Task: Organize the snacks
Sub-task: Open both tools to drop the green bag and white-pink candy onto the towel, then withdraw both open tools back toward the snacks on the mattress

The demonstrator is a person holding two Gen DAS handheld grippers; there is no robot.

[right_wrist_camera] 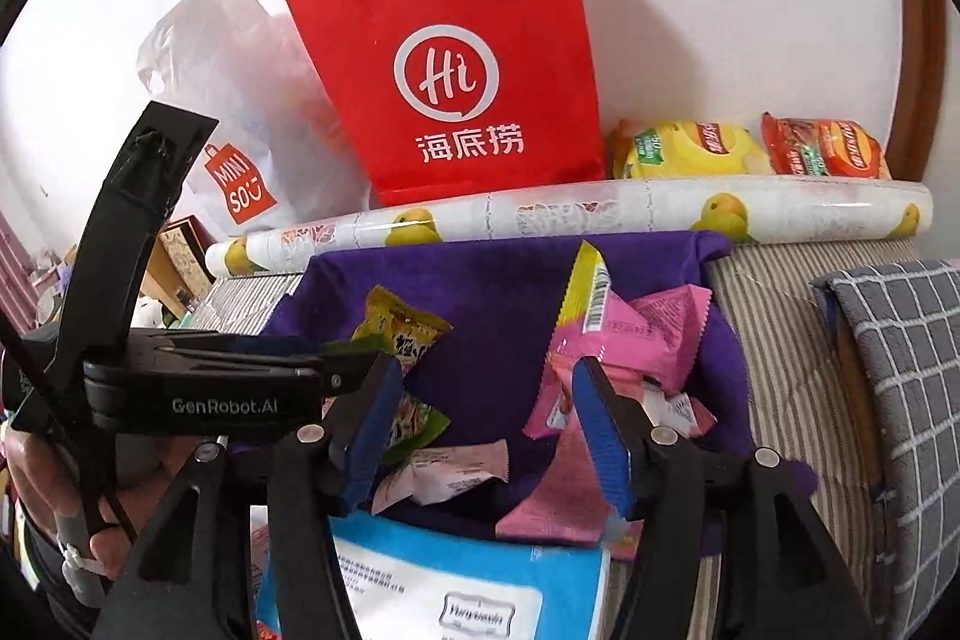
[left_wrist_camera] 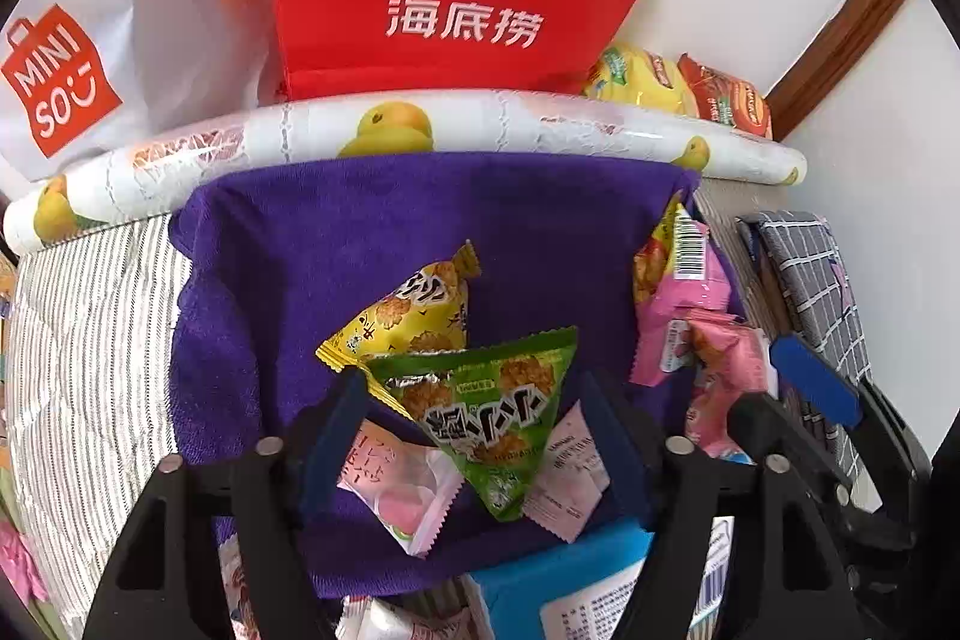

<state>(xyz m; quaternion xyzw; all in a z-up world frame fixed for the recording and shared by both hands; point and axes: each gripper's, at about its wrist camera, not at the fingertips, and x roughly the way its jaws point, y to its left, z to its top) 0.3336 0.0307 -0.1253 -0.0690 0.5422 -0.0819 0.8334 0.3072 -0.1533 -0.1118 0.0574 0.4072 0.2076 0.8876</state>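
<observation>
Purple cloth (left_wrist_camera: 288, 256), green triangular snack (left_wrist_camera: 492, 412) apex-down

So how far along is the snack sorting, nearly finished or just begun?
Partly done, it seems. On the purple cloth a yellow and green packet pile lies on one side and a pink packet pile on the other. Both the left claw and right claw are open, holding nothing. Left: the blue box and a few pale packets near the front edge.
</observation>
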